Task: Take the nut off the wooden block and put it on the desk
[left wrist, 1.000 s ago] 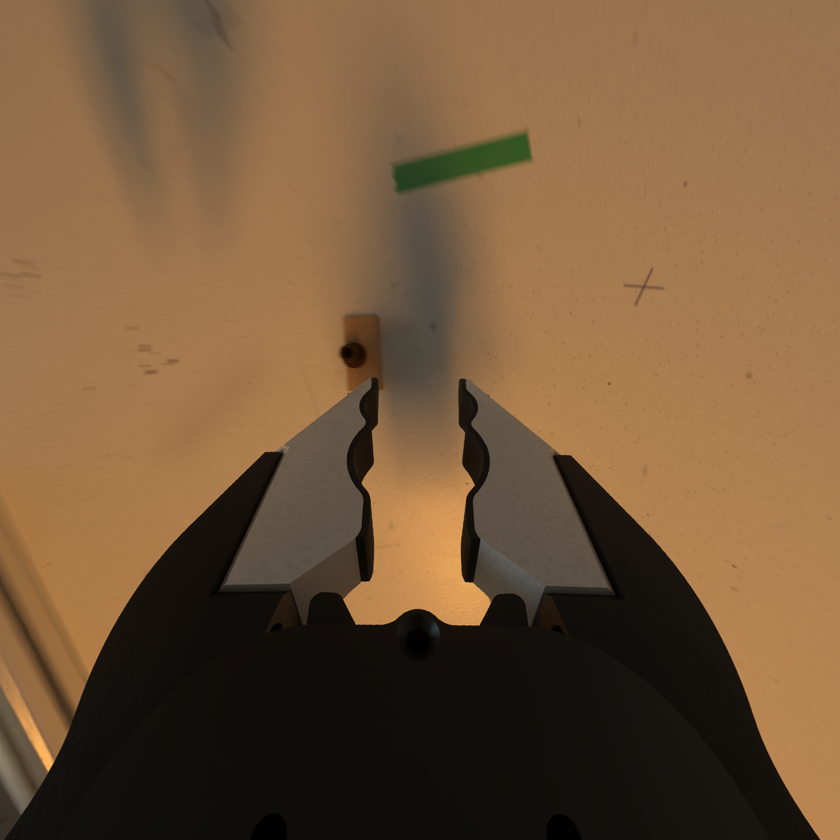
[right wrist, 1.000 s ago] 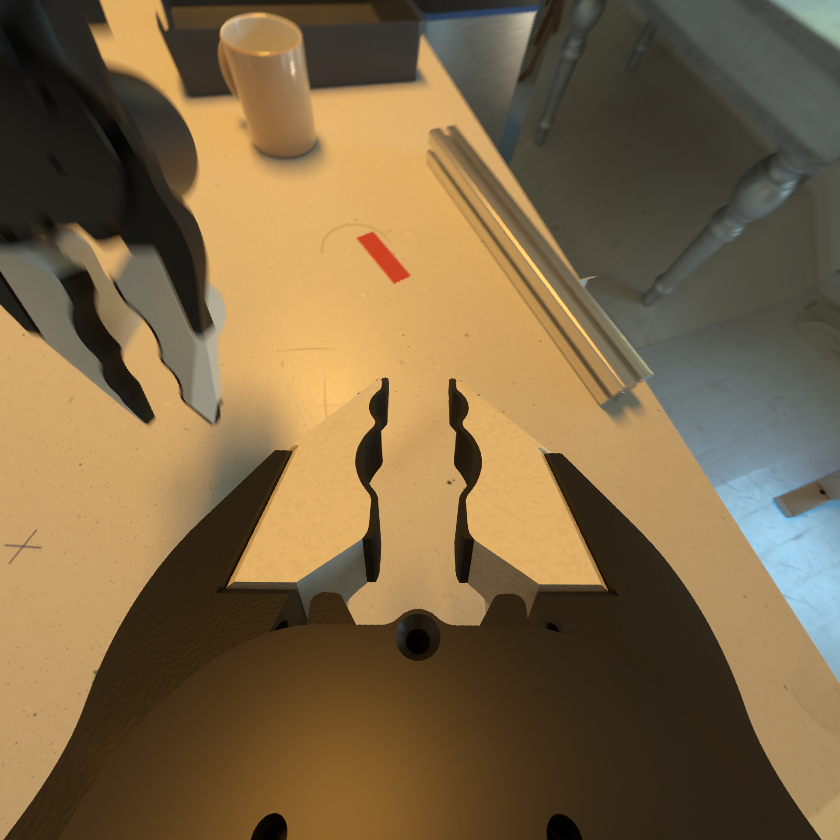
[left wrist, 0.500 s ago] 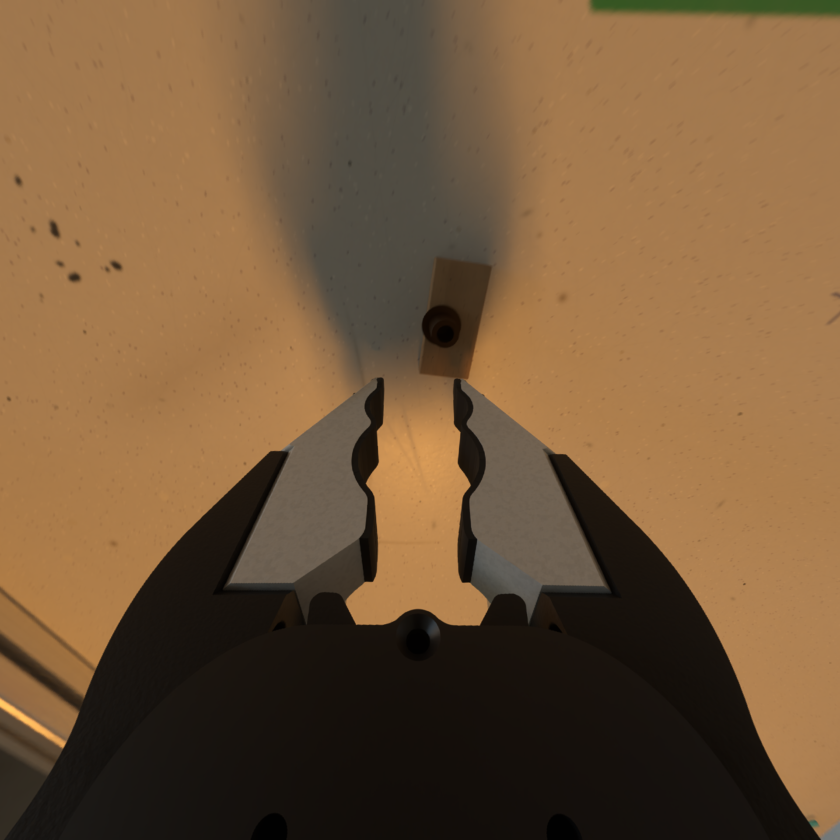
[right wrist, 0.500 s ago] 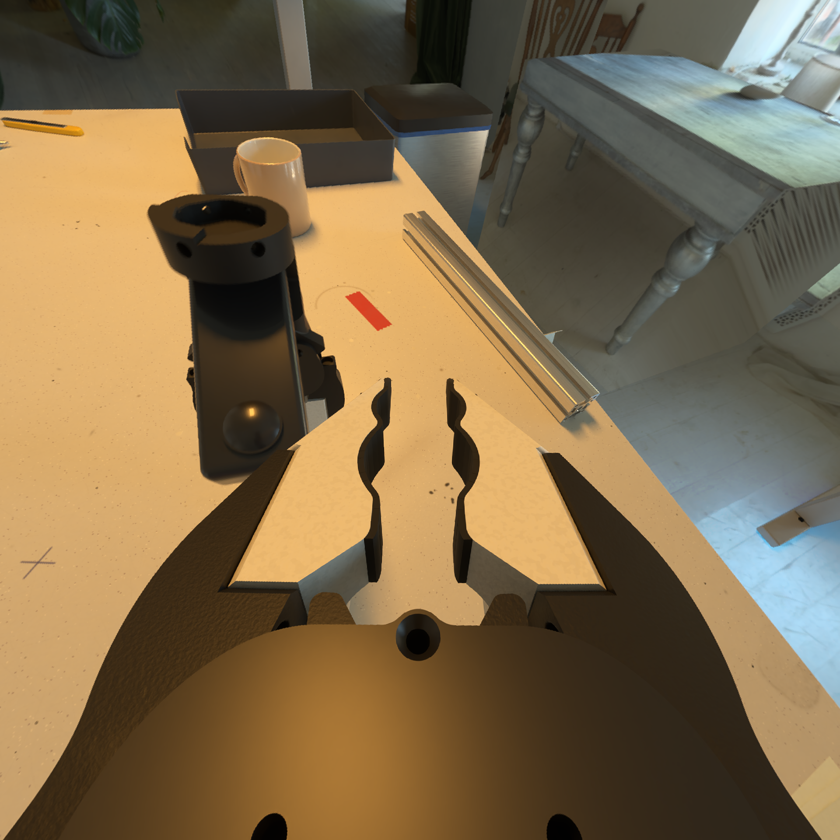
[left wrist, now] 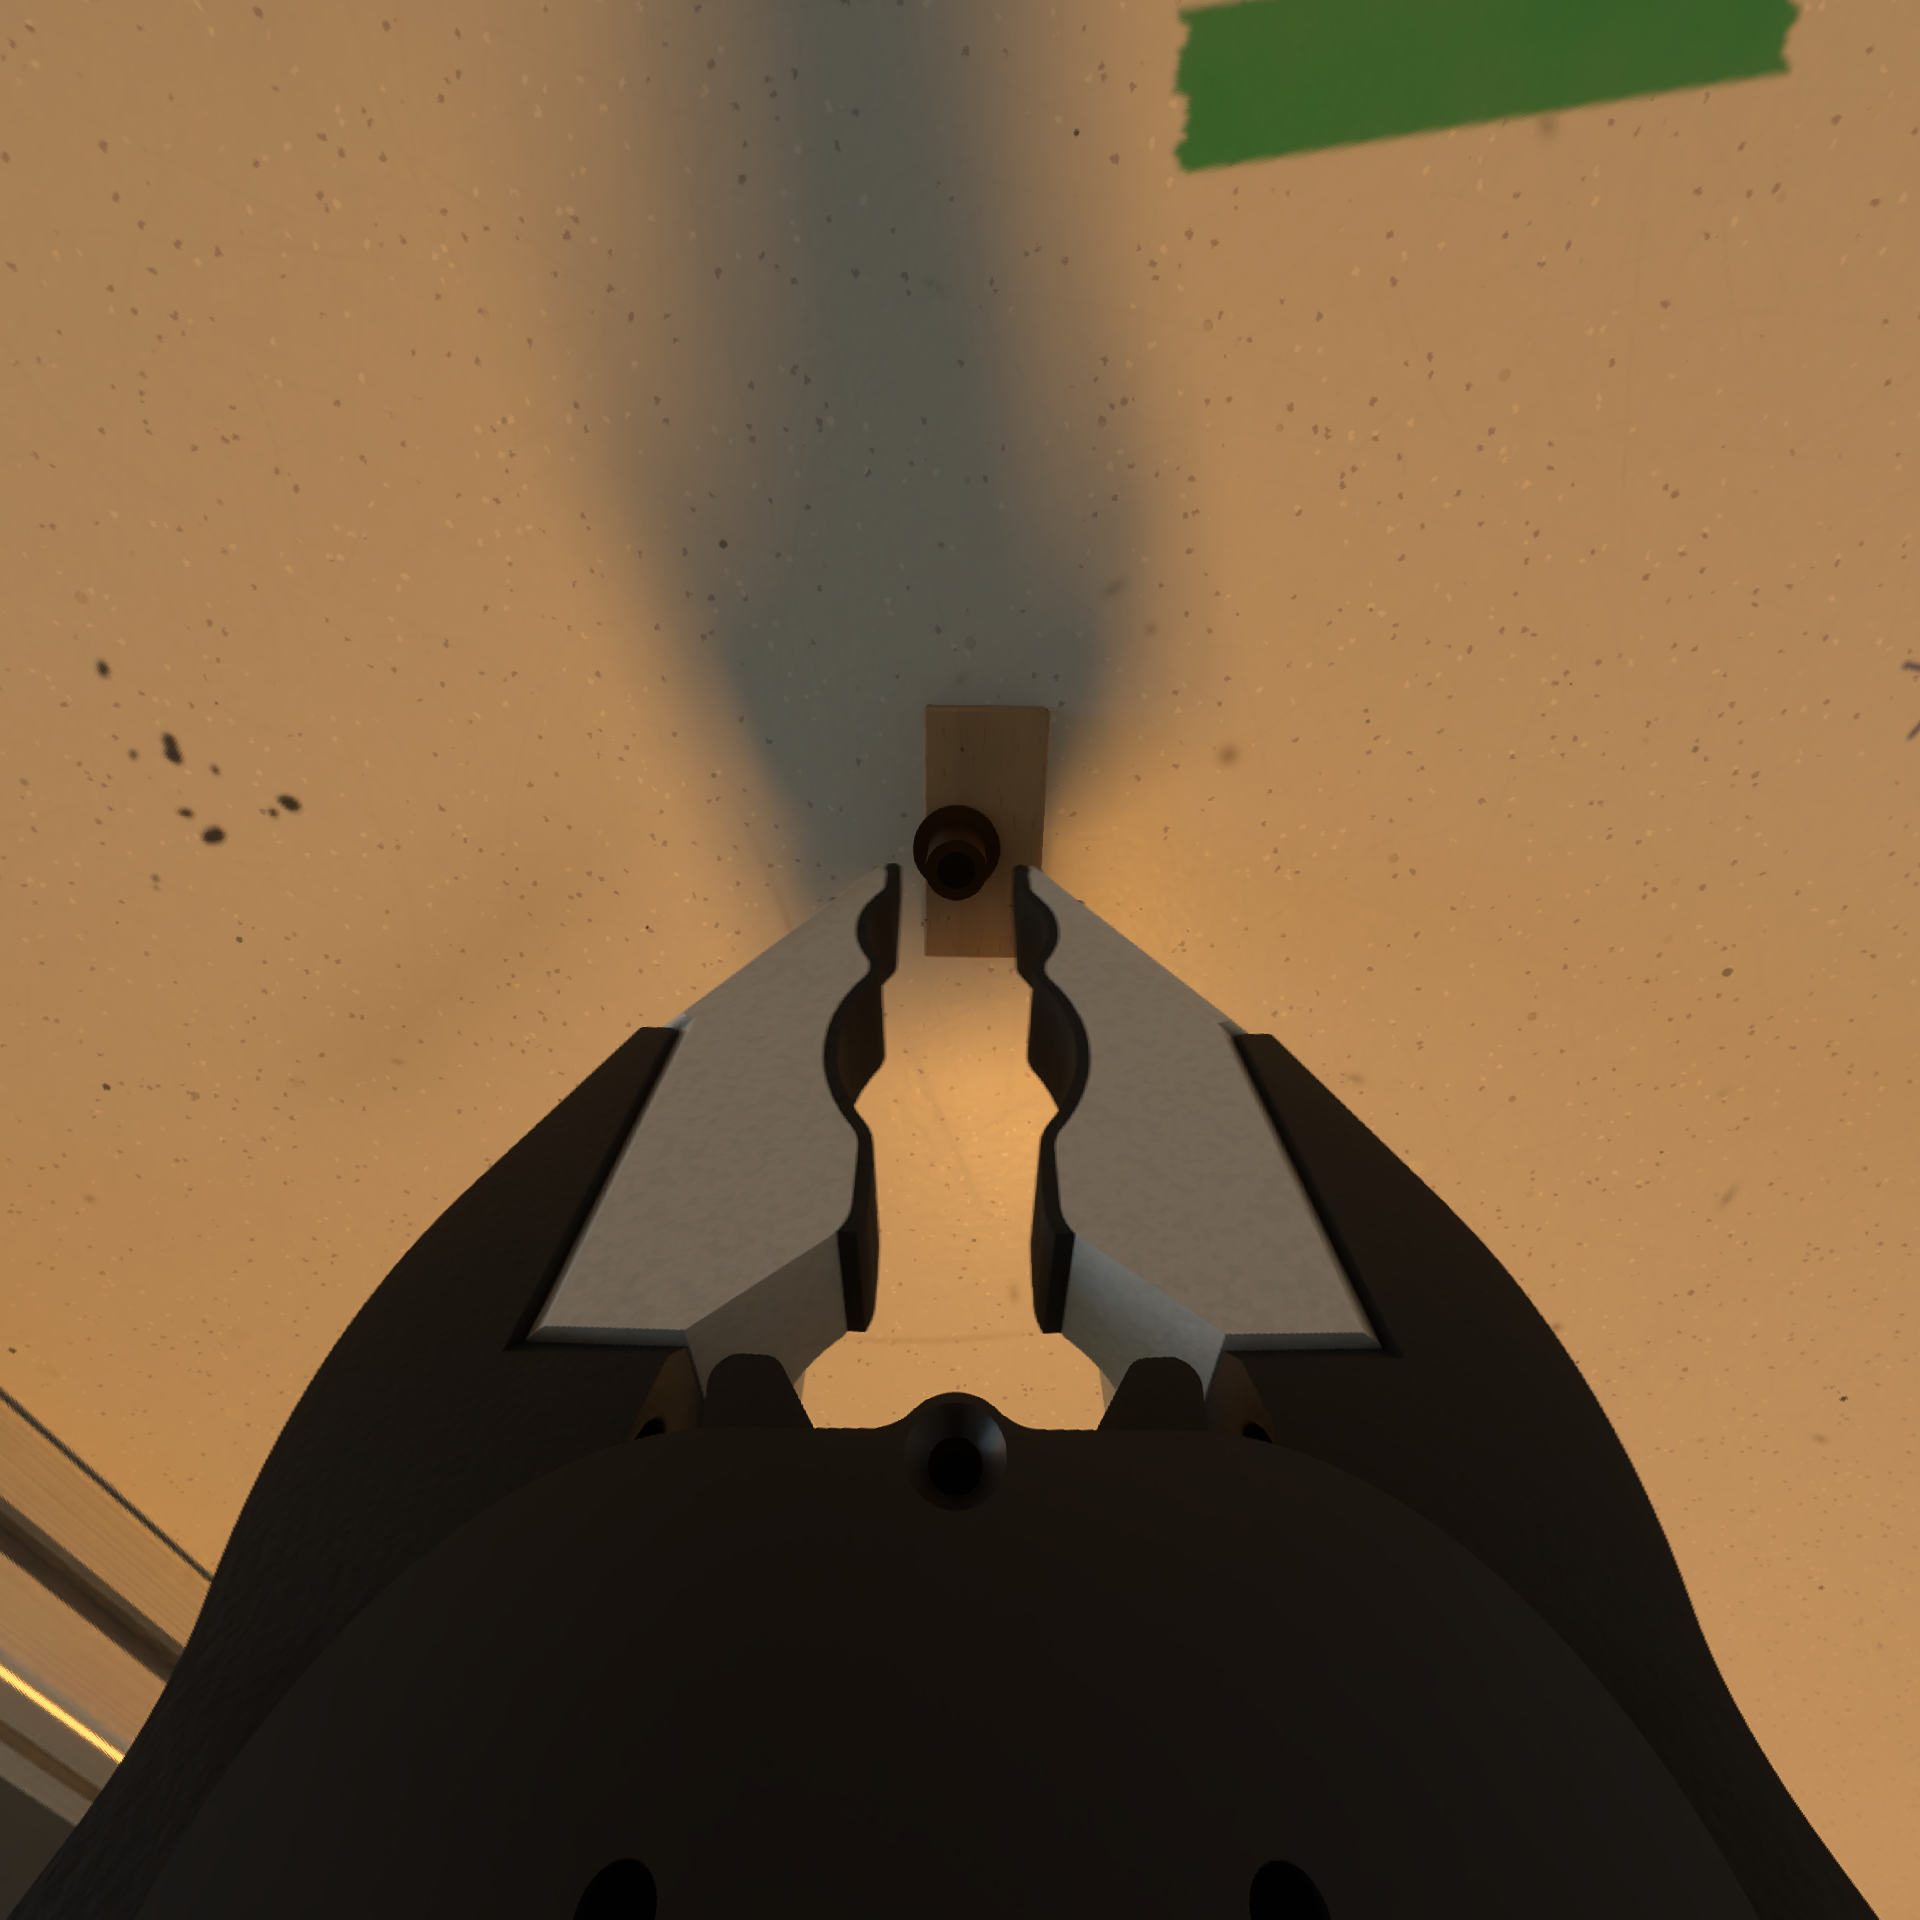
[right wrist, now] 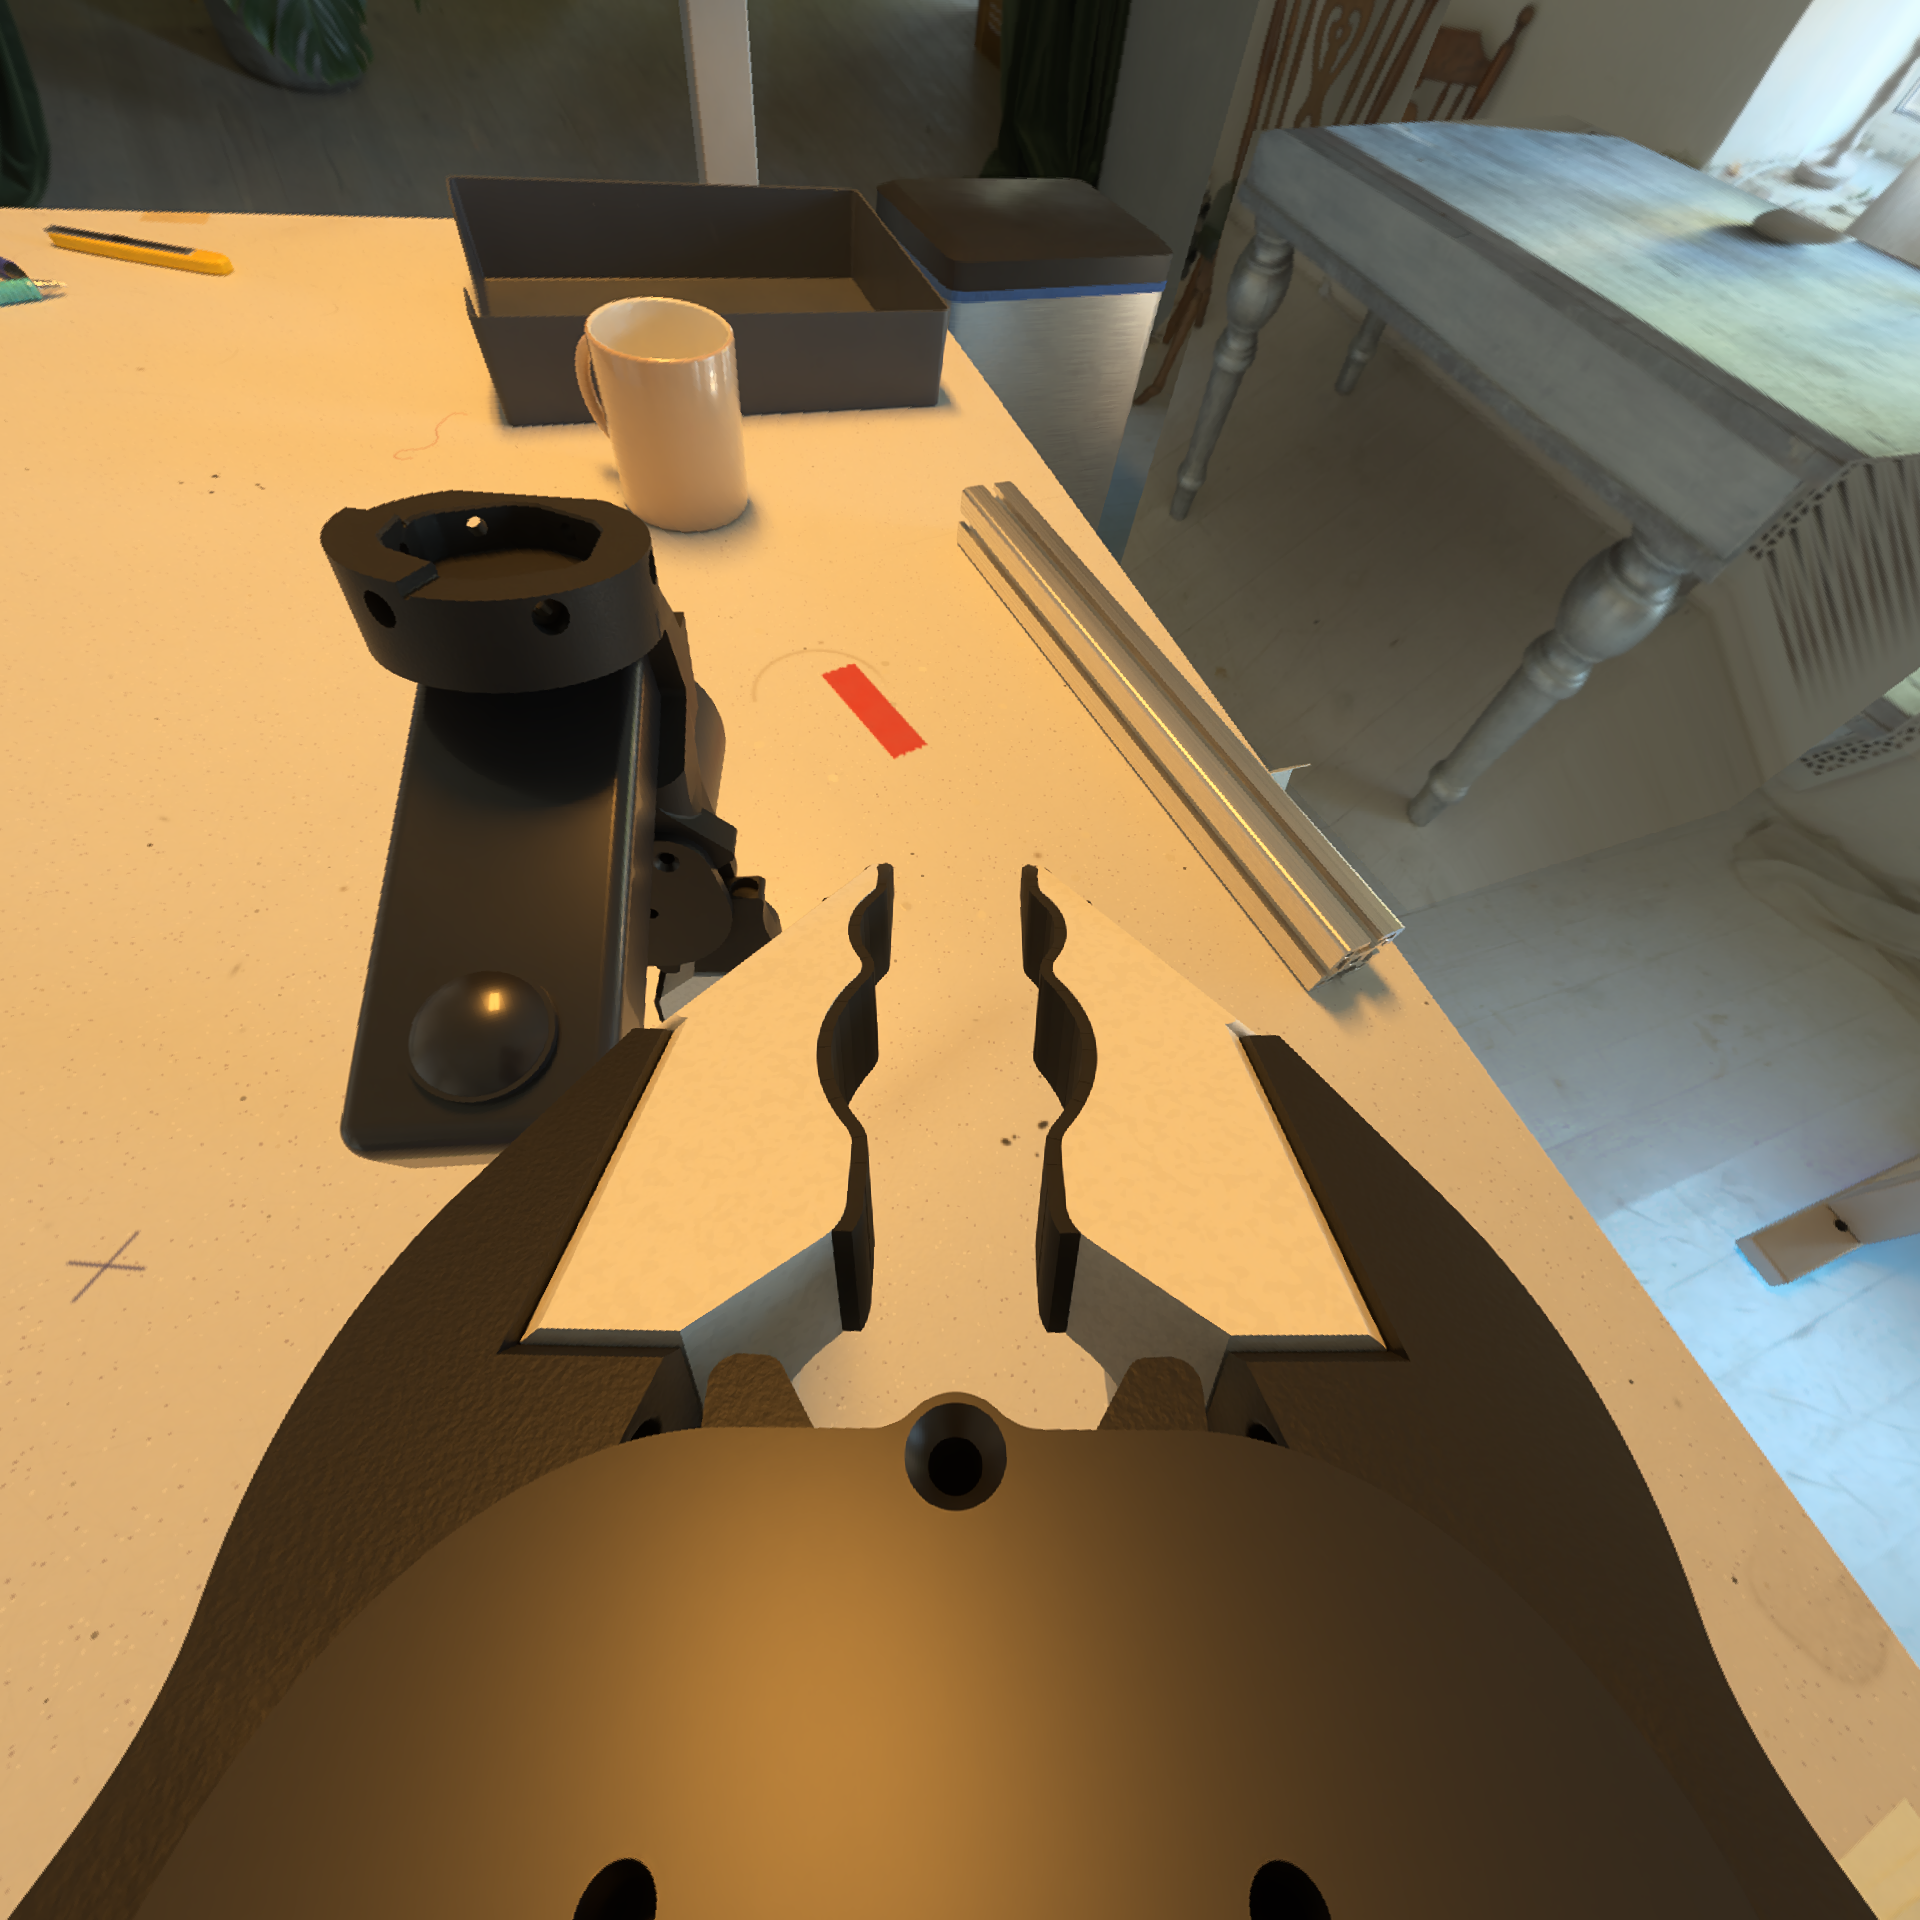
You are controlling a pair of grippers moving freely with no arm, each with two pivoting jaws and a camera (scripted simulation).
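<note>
In the left wrist view a small wooden block (left wrist: pixel 987 769) lies flat on the desk (left wrist: pixel 416 520). A dark nut on a short stud (left wrist: pixel 956 847) stands up from it. My left gripper (left wrist: pixel 956 883) points straight down, open, its fingertips on either side of the nut's near edge without closing on it. In the right wrist view my right gripper (right wrist: pixel 956 883) is open and empty, low over the desk (right wrist: pixel 156 935). The left gripper's black body (right wrist: pixel 499 831) stands just to its left and hides the block and nut there.
A green tape strip (left wrist: pixel 1486 83) lies beyond the block. In the right wrist view a white mug (right wrist: pixel 665 416), a dark tray (right wrist: pixel 686 281), a red tape strip (right wrist: pixel 873 712) and an aluminium rail (right wrist: pixel 1174 727) along the desk's right edge. A yellow knife (right wrist: pixel 140 249) lies far left.
My left gripper has descended and centred over the block, so the nut now sits between its fingertips. My right gripper has tilted up and shifted slightly, staying open.
</note>
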